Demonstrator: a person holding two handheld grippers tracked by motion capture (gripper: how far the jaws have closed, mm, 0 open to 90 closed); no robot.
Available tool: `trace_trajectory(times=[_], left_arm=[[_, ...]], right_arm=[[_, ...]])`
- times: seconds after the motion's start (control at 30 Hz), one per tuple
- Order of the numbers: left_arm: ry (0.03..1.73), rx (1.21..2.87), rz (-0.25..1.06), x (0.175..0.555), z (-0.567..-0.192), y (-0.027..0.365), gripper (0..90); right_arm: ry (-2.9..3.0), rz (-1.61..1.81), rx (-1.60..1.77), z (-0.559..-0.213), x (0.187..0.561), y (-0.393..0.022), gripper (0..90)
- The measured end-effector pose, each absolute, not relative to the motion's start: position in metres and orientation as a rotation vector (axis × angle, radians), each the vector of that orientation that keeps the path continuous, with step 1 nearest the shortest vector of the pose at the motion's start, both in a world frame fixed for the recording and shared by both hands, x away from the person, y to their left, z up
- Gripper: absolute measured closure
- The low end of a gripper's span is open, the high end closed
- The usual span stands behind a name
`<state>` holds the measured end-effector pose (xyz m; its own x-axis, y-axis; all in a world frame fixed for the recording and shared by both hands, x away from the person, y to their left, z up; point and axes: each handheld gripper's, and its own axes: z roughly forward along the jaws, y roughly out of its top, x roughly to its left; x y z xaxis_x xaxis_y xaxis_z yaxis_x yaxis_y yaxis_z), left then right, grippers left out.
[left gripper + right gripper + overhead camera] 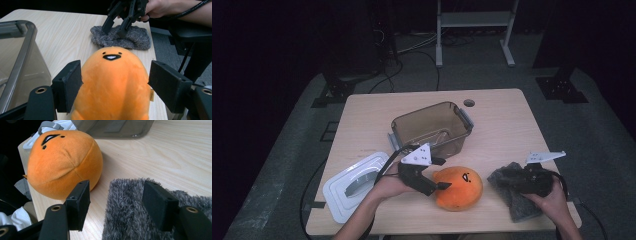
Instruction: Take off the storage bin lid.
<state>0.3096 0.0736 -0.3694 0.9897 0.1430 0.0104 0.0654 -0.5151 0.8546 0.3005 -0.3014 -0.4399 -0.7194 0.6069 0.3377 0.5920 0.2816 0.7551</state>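
Jaws of your left gripper (113, 85) stand apart on either side of the orange plush toy (112, 82). In the left gripper view the left pad sits right against the toy's flank, while a thin gap shows at the right pad, so the pads flank it rather than squeeze it. From the high view your left gripper (439, 186) points rightward at the toy (459, 187), which lies on the near middle of the wooden table (507, 125), its small black face turned up and to the right.

Your right gripper (117, 207) also has its jaws apart, poised over the near left end of the grey fuzzy cloth (140, 215). One pad is over bare wood just left of the cloth's edge and the other is over the pile. You cannot tell from these views whether the pads touch the cloth. In the high view that cloth (517, 202) lies at the near right, just right of the toy, under your right gripper (517, 180).

Farther back, the clear brown bin (432, 127) stands open in the middle of the table, and its white lid (354, 185) lies flat at the near left.
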Motion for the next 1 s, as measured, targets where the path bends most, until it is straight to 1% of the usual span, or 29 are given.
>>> trace_trajectory(times=[0.13, 0.2, 0.4, 0.73, 1.0], left_arm=[[0.145, 2.124, 0.091, 0.312, -0.374, 0.066, 26.8], [0.147, 2.129, 0.086, 0.314, -0.378, 0.064, 29.6], [0.159, 2.124, 0.072, 0.318, -0.385, 0.055, 30.3], [0.144, 2.121, 0.033, 0.320, -0.394, 0.039, 35.8], [0.140, 2.136, 0.002, 0.322, -0.400, 0.031, 37.4]], right_arm=[[2.504, 1.462, 1.170, -0.440, 0.300, -0.301, 37.9], [2.502, 1.464, 1.169, -0.440, 0.300, -0.301, 37.9], [2.498, 1.471, 1.171, -0.440, 0.300, -0.302, 38.0], [2.501, 1.469, 1.168, -0.439, 0.300, -0.302, 38.1], [2.501, 1.473, 1.169, -0.440, 0.301, -0.302, 38.1]])
